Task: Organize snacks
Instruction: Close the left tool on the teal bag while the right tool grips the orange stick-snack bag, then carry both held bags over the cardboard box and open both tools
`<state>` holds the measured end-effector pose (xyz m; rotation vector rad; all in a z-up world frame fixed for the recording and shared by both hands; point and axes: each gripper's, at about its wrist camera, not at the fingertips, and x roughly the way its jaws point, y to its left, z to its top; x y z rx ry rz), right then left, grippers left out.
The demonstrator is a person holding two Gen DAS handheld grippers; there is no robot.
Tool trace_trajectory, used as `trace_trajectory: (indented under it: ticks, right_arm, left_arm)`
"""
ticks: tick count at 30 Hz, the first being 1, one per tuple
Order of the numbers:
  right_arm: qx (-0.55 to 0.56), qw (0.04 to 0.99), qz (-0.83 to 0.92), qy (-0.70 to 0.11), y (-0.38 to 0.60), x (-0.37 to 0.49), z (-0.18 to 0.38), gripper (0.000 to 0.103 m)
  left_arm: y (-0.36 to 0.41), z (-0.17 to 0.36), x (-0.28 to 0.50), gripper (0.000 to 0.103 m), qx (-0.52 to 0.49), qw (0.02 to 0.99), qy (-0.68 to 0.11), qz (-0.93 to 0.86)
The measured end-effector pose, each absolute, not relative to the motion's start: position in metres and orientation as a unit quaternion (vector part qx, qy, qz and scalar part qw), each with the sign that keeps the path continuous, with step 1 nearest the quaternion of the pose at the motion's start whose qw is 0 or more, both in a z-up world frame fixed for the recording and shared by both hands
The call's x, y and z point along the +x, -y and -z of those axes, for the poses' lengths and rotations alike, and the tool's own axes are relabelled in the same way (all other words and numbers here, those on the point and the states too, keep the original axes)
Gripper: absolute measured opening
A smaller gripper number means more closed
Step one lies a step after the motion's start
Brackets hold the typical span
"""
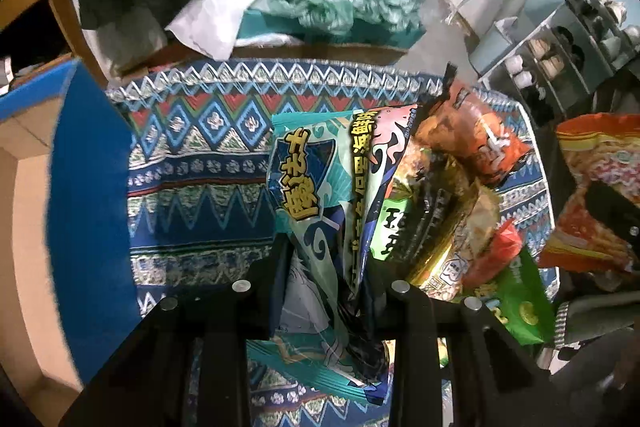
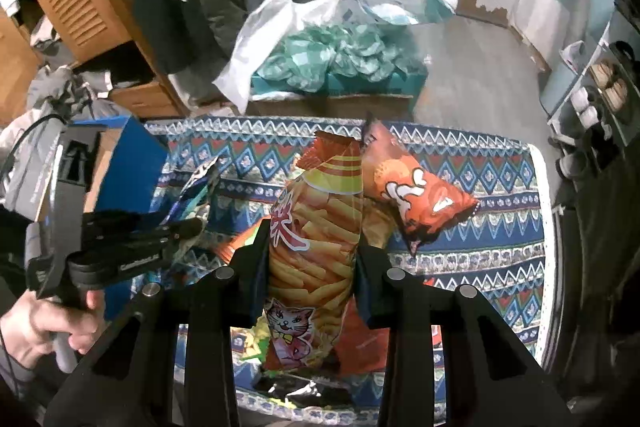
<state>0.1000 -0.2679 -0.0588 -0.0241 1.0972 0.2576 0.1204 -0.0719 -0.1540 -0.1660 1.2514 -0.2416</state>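
Left claw (image 1: 326, 279) clamped on teal packet (image 1: 308, 187). Right claw (image 2: 312, 267) clamped on fries bag (image 2: 316, 239). Orange bag (image 2: 420, 199) lying far right on patterned cloth (image 2: 480, 267).

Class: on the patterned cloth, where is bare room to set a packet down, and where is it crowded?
Free: the patterned cloth between the blue box and the teal packet. Crowded: right of that packet, where snack bags overlap.
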Motion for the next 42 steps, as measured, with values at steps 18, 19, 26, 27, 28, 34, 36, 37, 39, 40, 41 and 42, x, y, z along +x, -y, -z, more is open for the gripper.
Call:
trace_trajectory:
  ticks: [18,19,26,27,28,34,36,37,39,40,41,42]
  right_arm:
    - [-0.035,0.840,-0.183,-0.509,0.197,0.097,0.041,0.034]
    - [-0.036,0.840,-0.186,-0.509,0.192,0.097,0.041,0.034]
    - [-0.048,0.831,-0.216,-0.510,0.150,0.097,0.039,0.034]
    - [-0.051,0.830,-0.218,-0.510,0.145,0.097,0.039,0.034]
    - [-0.053,0.829,-0.222,-0.510,0.139,0.097,0.039,0.034]
    - [-0.064,0.820,-0.248,-0.511,0.098,0.096,0.038,0.034]
    - [-0.065,0.817,-0.257,-0.512,0.087,0.096,0.039,0.034]
    - [-0.065,0.814,-0.264,-0.514,0.078,0.096,0.041,0.034]
    - [-0.063,0.806,-0.275,-0.520,0.067,0.097,0.045,0.034]
    - [-0.062,0.801,-0.282,-0.524,0.060,0.098,0.047,0.034]
    - [-0.062,0.797,-0.289,-0.527,0.051,0.098,0.050,0.034]
    - [-0.061,0.794,-0.293,-0.529,0.047,0.098,0.052,0.034]
  left_arm:
    - [0.015,0.081,0.079,0.031,-0.081,0.842,-0.529,0.068]
    - [0.012,0.079,0.076,0.031,-0.081,0.843,-0.527,0.065]
    - [-0.030,0.068,0.062,0.031,-0.100,0.851,-0.514,0.040]
    - [-0.034,0.067,0.060,0.031,-0.103,0.852,-0.512,0.037]
    - [-0.038,0.066,0.058,0.031,-0.105,0.853,-0.510,0.034]
    - [-0.068,0.060,0.045,0.031,-0.108,0.860,-0.499,0.008]
    - [-0.080,0.060,0.042,0.031,-0.109,0.862,-0.496,-0.003]
    - [-0.085,0.061,0.041,0.031,-0.111,0.861,-0.496,-0.006]
    - [-0.100,0.066,0.036,0.031,-0.120,0.859,-0.497,-0.016]
    - [-0.107,0.068,0.035,0.031,-0.125,0.857,-0.499,-0.021]
    - [-0.111,0.069,0.034,0.031,-0.128,0.856,-0.501,-0.024]
    - [-0.118,0.072,0.032,0.031,-0.132,0.854,-0.503,-0.029]
